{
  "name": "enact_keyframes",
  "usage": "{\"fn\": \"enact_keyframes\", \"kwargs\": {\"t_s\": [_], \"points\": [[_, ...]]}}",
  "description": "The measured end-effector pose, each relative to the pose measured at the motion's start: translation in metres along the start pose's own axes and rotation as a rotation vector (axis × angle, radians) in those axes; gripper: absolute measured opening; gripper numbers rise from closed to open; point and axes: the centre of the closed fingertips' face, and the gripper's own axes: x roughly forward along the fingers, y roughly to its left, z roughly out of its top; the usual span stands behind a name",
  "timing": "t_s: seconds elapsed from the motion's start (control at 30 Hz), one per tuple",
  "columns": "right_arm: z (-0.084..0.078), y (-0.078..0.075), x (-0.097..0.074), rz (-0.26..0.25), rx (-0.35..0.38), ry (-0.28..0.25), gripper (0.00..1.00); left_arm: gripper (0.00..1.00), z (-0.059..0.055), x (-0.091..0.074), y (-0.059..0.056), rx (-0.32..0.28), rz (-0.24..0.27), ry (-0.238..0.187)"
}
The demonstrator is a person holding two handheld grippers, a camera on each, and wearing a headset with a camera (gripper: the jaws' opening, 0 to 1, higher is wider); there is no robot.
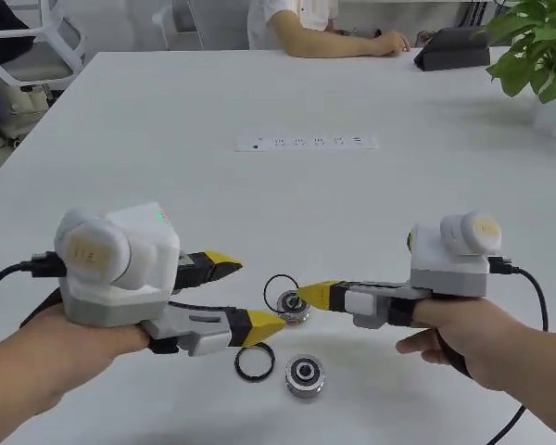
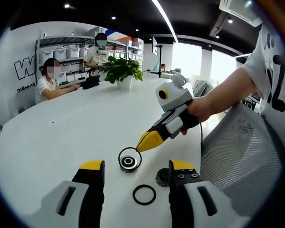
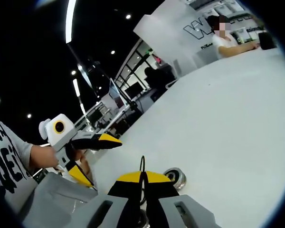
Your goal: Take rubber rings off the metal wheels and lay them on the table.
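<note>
Head view | right claw [image 1: 302,296] pinches thin black ring [image 1: 266,289] (round rubber)

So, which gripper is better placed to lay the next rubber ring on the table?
The right gripper: its jaws are shut on the rubber ring at the metal wheel. The left gripper is open and holds nothing.
</note>
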Motion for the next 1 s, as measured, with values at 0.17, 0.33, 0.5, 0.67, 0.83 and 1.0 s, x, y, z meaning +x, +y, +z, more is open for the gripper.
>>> {"fn": "enact_keyframes", "kwargs": {"t_s": [0.17,0.33,0.5,0.67,0.83,1.0], "points": [[-0.001,0.007,0.001,0.017,-0.004,0.007,0.0,0.58,0.0,-0.015,0.0,-0.037,0.014,-0.018],[-0.004,0.013,0.003,0.031,-0.014,0.022,0.0,0.61,-0.003,-0.026,-0.001,-0.008,0.034,-0.015],[-0.004,0.017,0.004,0.043,-0.019,0.029,0.0,0.64,-0.003,-0.036,-0.002,-0.045,0.043,-0.03],[-0.008,0.022,0.006,0.056,-0.021,0.045,0.0,0.68,-0.004,-0.042,-0.004,-0.044,0.046,-0.033],[-0.013,0.021,0.008,0.065,-0.029,0.067,0.0,0.71,-0.004,-0.049,-0.004,-0.06,0.056,-0.047],[-0.02,0.021,0.012,0.071,-0.031,0.092,0.0,0.73,-0.007,-0.054,-0.005,-0.068,0.062,-0.049]]}}
